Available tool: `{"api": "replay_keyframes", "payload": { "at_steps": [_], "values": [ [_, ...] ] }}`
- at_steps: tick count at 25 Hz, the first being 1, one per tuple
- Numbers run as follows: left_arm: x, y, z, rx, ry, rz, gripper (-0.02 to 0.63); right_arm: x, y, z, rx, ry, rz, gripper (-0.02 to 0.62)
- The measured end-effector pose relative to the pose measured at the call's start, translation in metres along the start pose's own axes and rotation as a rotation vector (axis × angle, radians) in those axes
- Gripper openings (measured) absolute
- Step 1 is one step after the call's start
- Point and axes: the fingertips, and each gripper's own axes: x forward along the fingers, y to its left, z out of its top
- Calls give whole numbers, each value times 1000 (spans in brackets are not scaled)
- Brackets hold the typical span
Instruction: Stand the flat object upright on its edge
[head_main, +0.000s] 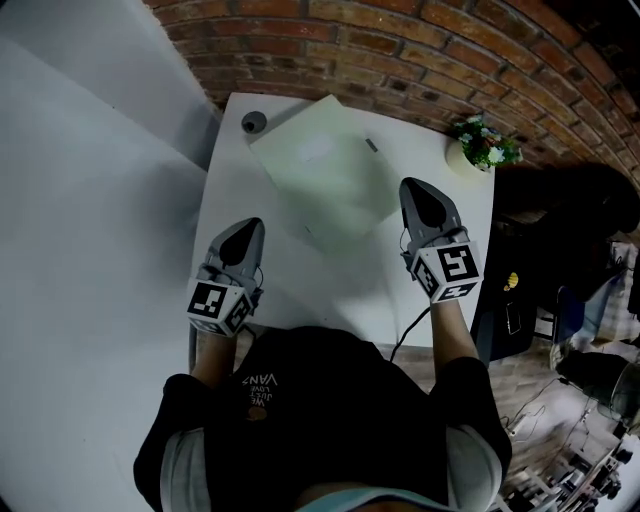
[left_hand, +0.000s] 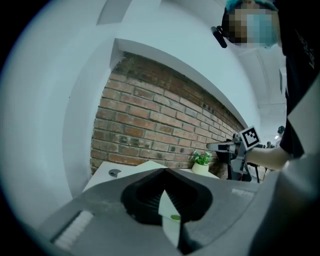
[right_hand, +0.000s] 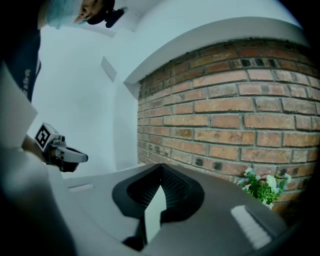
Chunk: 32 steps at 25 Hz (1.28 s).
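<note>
A pale flat square board (head_main: 325, 165) lies flat on the white table (head_main: 455, 215), turned corner-on to me. A small dark mark or piece (head_main: 372, 145) shows near its far right edge. My left gripper (head_main: 246, 230) is shut and empty, hovering near the table's front left, short of the board's near corner. My right gripper (head_main: 413, 188) is shut and empty beside the board's right corner; whether it touches I cannot tell. In the left gripper view the shut left gripper (left_hand: 165, 171) hides most of the board (left_hand: 148, 164). The right gripper (right_hand: 161, 166) points at the brick wall.
A small round dark thing (head_main: 253, 122) sits at the table's far left corner. A potted plant (head_main: 483, 145) stands at the far right corner. A brick wall (head_main: 420, 50) runs behind the table, a white wall on the left. Dark furniture and clutter stand to the right.
</note>
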Motion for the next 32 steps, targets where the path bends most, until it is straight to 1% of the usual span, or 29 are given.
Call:
{"api": "replay_keyframes", "payload": {
  "at_steps": [8, 15, 21, 24, 28, 29, 30, 31, 32],
  "values": [
    [24, 8, -21, -48, 41, 45, 0, 34, -22, -15, 9, 56, 56, -2],
    [48, 16, -28, -72, 44, 87, 0, 60, -36, -35, 22, 105, 94, -2],
    [56, 24, -44, -98, 86, 119, 0, 78, -45, -51, 36, 132, 116, -2],
    [61, 24, -50, -120, 104, 125, 0, 87, -46, -63, 52, 171, 151, -2],
    [67, 26, -59, -150, 128, 132, 0, 101, -46, -84, 65, 249, 205, -2],
    [69, 27, -61, -157, 135, 132, 0, 103, -45, -89, 68, 271, 221, 2],
    [70, 27, -63, -164, 144, 130, 6, 106, -44, -94, 69, 292, 235, 21],
    [72, 27, -66, -170, 153, 127, 27, 107, -44, -98, 68, 309, 244, 60],
    [73, 27, -69, -178, 162, 122, 30, 109, -44, -101, 66, 320, 246, 72]
  ]
}}
